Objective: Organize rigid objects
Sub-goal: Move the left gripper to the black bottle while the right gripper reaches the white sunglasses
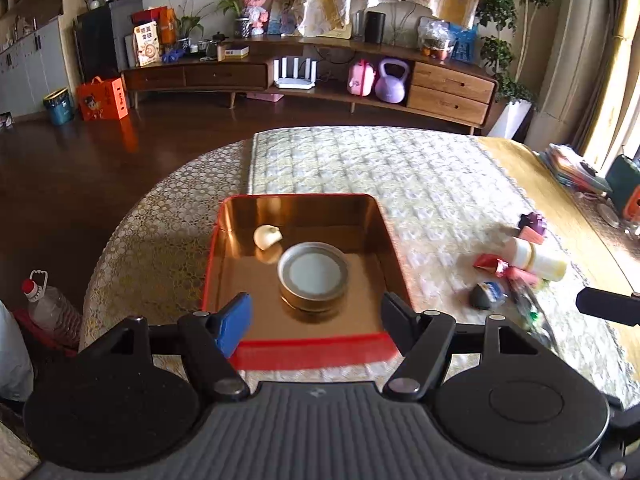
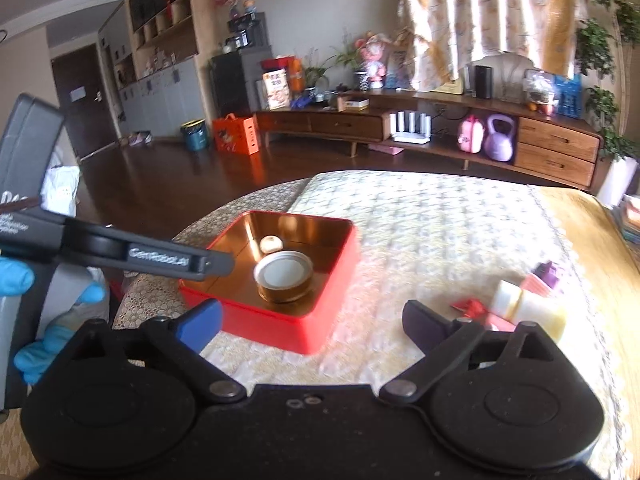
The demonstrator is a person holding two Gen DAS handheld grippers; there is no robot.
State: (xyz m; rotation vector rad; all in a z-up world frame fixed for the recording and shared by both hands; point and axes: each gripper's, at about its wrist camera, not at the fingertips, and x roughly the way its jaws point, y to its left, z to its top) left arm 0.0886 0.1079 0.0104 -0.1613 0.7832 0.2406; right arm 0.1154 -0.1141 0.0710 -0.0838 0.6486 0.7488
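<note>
- The left gripper (image 1: pixel 316 312) is spread wide and holds nothing, poised over the near rim of the red tin box (image 1: pixel 316 350).
- The right gripper (image 2: pixel 312 322) is also wide apart and empty, by the box's near right corner.
- The box, gold inside, sits toward the left edge of the quilted table (image 1: pixel 420 184).
- In the box a round metal tin (image 1: pixel 313 280) with a pale lid stands near the middle; a small white rounded object (image 1: pixel 267 237) lies just behind it to the left.
- Toward the table's right edge lie a cream cylindrical bottle (image 1: pixel 534 258) on its side, red wrappers (image 1: pixel 490 264), a dark pebble-like piece (image 1: pixel 486 295) and a purple block (image 1: pixel 534 222), blurred.
- A purple kettlebell (image 1: pixel 392 81) sits in the far wooden console.
</note>
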